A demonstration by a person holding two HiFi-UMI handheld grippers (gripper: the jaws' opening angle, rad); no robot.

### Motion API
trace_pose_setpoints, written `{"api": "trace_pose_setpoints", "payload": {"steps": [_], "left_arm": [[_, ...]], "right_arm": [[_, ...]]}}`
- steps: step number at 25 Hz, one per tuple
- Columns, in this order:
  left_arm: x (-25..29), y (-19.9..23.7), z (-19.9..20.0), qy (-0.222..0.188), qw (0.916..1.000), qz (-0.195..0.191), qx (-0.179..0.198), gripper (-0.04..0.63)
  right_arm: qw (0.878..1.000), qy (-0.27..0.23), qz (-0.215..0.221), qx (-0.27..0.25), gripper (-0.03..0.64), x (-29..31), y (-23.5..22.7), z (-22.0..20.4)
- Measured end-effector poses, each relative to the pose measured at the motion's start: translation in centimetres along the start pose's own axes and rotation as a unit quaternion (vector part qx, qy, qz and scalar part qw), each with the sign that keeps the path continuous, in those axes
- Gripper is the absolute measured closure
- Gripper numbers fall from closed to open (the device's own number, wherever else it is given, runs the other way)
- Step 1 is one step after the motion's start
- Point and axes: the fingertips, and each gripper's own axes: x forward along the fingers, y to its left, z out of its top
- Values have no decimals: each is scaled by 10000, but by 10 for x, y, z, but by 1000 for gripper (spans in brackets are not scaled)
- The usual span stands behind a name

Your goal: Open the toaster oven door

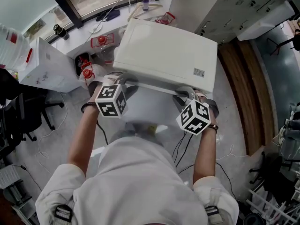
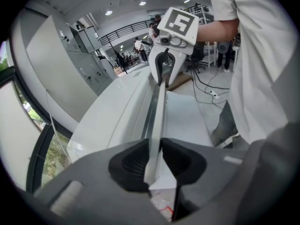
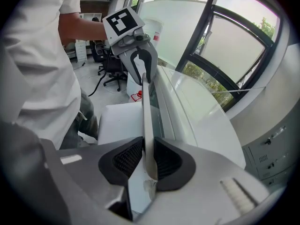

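Observation:
A white toaster oven (image 1: 164, 55) sits in front of me, seen from above. Its pale bar handle (image 1: 152, 86) runs along the top front edge, with the door face (image 1: 145, 109) below it. My left gripper (image 1: 120, 81) is shut on the handle's left end, and my right gripper (image 1: 186, 94) is shut on its right end. In the left gripper view the handle (image 2: 157, 111) passes between the left gripper's (image 2: 155, 161) dark pads and reaches the right gripper (image 2: 164, 60). In the right gripper view the handle (image 3: 145, 107) is clamped in the right gripper (image 3: 149, 161), with the left gripper (image 3: 138, 57) at the far end.
A white box (image 1: 42, 64) and red-capped bottles (image 1: 86, 72) stand to the oven's left. A black office chair (image 1: 23, 114) is at the far left. Cables (image 1: 180, 149) trail on the floor by my legs. Grey cabinets (image 1: 243, 8) line the right side.

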Motion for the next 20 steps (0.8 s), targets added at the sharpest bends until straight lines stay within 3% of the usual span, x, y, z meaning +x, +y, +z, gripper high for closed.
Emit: {"api": "trace_pose_setpoints", "payload": {"steps": [8, 20], "left_arm": [[-1, -5, -4, 73, 9994, -54, 342, 514], [-4, -17, -5, 10, 9978, -60, 661, 522]], "right_arm": [[9997, 170, -82, -130, 546, 3, 4, 2], [9975, 333, -584, -195, 546, 2, 15, 2]]}}
